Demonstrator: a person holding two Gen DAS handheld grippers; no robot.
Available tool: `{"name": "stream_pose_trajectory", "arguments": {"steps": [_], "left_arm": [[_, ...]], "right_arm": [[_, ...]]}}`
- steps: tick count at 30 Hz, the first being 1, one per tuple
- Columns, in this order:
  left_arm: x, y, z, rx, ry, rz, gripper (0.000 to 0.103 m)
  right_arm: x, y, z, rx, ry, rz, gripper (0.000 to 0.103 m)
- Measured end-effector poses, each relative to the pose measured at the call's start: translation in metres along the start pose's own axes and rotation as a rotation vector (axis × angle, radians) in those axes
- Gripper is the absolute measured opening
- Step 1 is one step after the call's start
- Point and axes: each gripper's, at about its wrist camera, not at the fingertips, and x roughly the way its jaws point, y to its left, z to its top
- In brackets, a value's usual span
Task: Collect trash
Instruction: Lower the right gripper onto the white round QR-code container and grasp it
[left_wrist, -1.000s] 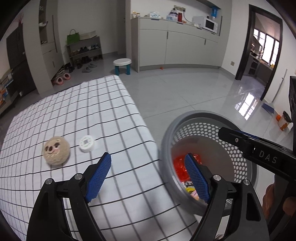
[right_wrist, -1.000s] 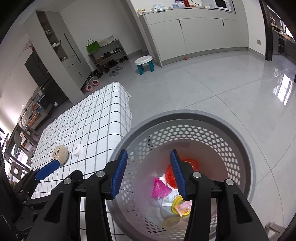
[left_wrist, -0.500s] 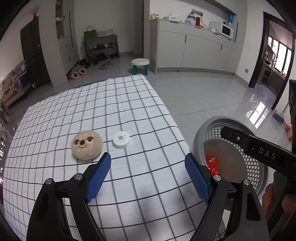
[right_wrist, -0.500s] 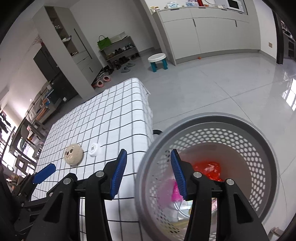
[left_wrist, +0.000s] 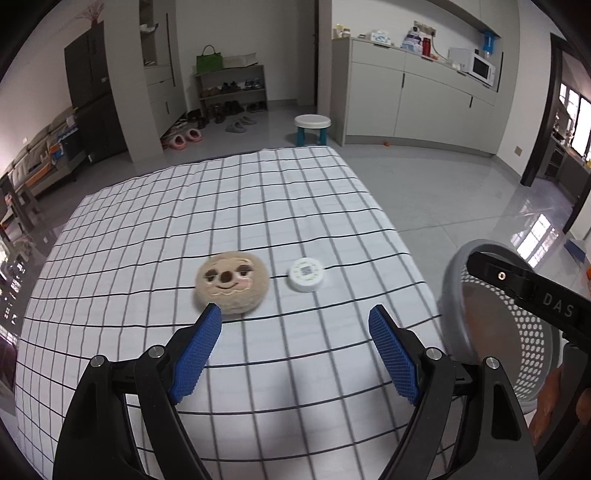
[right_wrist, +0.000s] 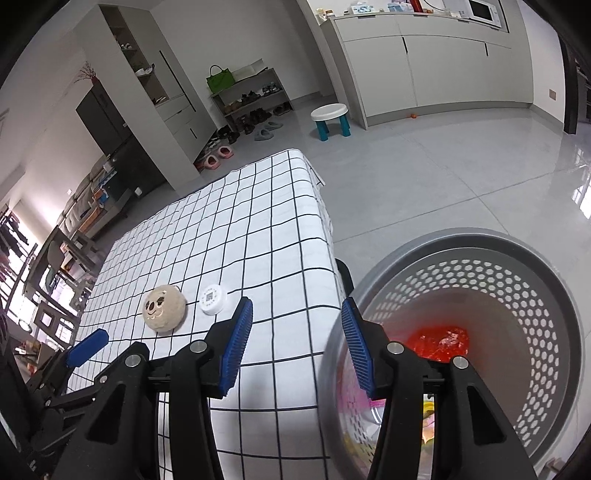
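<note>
A grey perforated trash basket (right_wrist: 535, 295) stands on the floor by the table's right edge, with red (right_wrist: 441, 341), pink and yellow wrappers inside; it also shows in the left wrist view (left_wrist: 532, 354). On the checked tablecloth (left_wrist: 184, 221) lie a round beige plush face (left_wrist: 232, 281) and a small white round lid (left_wrist: 306, 273); both also show in the right wrist view, plush (right_wrist: 164, 308) and lid (right_wrist: 213, 298). My left gripper (left_wrist: 295, 350) is open and empty, just short of the plush. My right gripper (right_wrist: 297, 343) is open and empty over the table edge and basket rim.
The table's right edge drops to a glossy tiled floor (right_wrist: 443, 177). A small white stool (left_wrist: 312, 127) stands beyond the table. A shoe rack (left_wrist: 232, 92) and grey cabinets (left_wrist: 424, 99) line the back wall.
Both grippers have swung left, away from the basket and toward the table. The plush and lid now sit nearer the middle of the left wrist view. Both grippers stay open.
</note>
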Motion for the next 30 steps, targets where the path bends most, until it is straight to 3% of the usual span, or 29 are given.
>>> {"name": "stream_pose_trajectory", "arguments": {"steps": [17,23,30], "left_arm": [[0.034,0.076,0.008,-0.069,0.005,0.093,0.084],[0.04,0.104,0.008,-0.145,0.02,0.12,0.084],[0.042,0.113,0.008,-0.164,0.015,0.153,0.085]], "right_arm": [[0.056,0.041,-0.014,-0.084,0.106,0.016,0.049],[0.079,0.061,-0.014,-0.138,0.14,0.019,0.051],[0.099,0.078,-0.01,-0.178,0.16,0.021,0.054]]}}
